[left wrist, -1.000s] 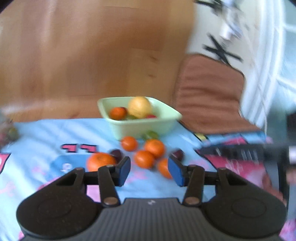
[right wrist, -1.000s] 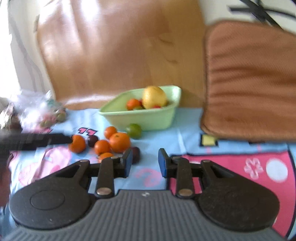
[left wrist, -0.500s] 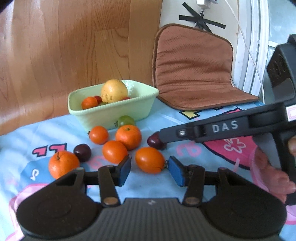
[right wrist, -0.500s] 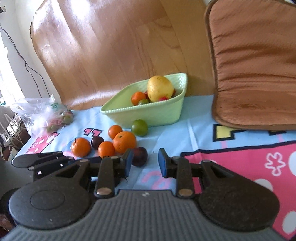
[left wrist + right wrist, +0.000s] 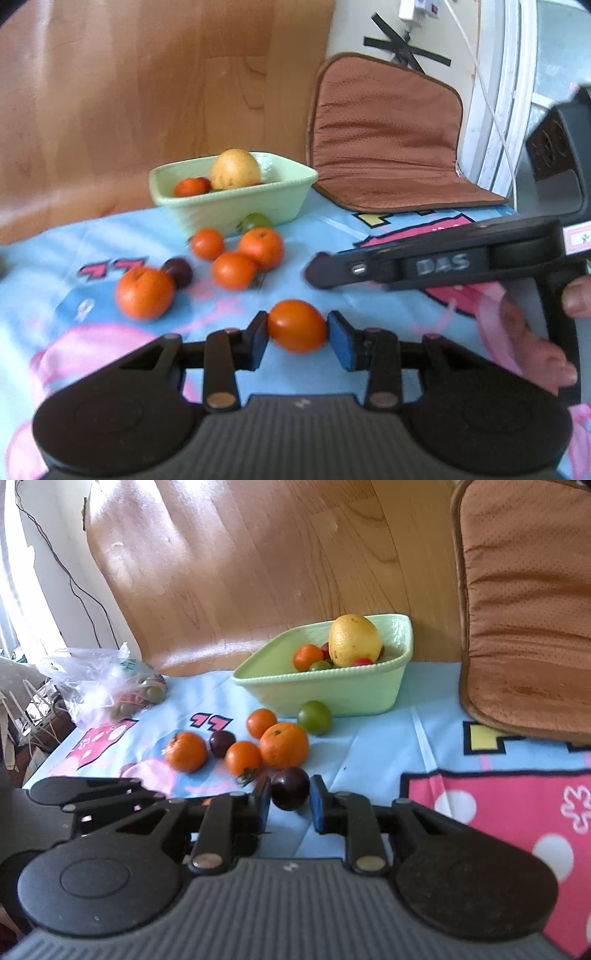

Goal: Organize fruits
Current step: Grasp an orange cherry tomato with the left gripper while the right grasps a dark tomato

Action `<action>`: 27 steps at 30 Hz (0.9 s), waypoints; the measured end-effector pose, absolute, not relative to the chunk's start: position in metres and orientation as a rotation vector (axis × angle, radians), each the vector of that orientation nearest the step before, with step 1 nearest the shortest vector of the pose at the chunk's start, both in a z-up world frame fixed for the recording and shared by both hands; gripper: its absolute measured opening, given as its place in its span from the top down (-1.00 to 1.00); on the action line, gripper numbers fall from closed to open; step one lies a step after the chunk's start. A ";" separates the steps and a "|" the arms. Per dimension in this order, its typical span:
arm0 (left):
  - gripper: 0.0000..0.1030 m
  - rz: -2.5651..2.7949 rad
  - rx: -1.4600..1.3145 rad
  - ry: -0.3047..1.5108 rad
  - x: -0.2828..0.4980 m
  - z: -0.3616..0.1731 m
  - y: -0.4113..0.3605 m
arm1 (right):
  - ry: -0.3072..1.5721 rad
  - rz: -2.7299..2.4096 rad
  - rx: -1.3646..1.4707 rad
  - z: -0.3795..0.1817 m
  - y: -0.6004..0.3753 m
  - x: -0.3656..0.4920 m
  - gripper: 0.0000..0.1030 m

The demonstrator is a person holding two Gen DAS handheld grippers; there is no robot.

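The left hand-held gripper (image 5: pixel 297 338) is closing its jaws on an orange tomato (image 5: pixel 297 325) that sits between its blue pads on the near part of the patterned surface (image 5: pixel 388 738), while the right hand-held gripper (image 5: pixel 288 801) is clenched on a dark plum (image 5: pixel 290 788). The green bowl (image 5: pixel 332 690) at the far side already holds a yellow fruit (image 5: pixel 354 640) and a few small ones. Judging by that, the sorting is only partly done: several oranges (image 5: pixel 283 745), another plum and a green fruit (image 5: pixel 314 717) lie loose before the bowl.
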State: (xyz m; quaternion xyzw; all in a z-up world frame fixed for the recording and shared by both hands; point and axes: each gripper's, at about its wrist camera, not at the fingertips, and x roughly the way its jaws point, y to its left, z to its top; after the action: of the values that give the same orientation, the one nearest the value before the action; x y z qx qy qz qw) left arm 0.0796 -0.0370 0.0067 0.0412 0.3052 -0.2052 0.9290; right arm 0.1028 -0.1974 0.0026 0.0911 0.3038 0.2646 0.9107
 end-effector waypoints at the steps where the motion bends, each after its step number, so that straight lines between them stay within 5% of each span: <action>1: 0.32 -0.408 0.077 0.626 0.072 0.007 -0.030 | 0.622 0.548 0.190 0.003 -0.198 0.095 0.51; 12: 0.30 -0.376 0.039 0.621 0.008 0.000 0.004 | 0.587 0.617 0.080 -0.005 -0.179 -0.008 0.51; 27: 0.19 -0.369 0.025 0.603 0.012 -0.003 0.001 | 0.557 0.554 0.003 -0.013 -0.163 -0.017 0.41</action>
State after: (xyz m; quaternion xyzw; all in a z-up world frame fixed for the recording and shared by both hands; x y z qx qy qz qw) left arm 0.0116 0.0007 -0.0033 0.0122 0.2953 -0.1807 0.9381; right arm -0.0168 -0.1630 -0.0129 0.0017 0.2715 0.2701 0.9238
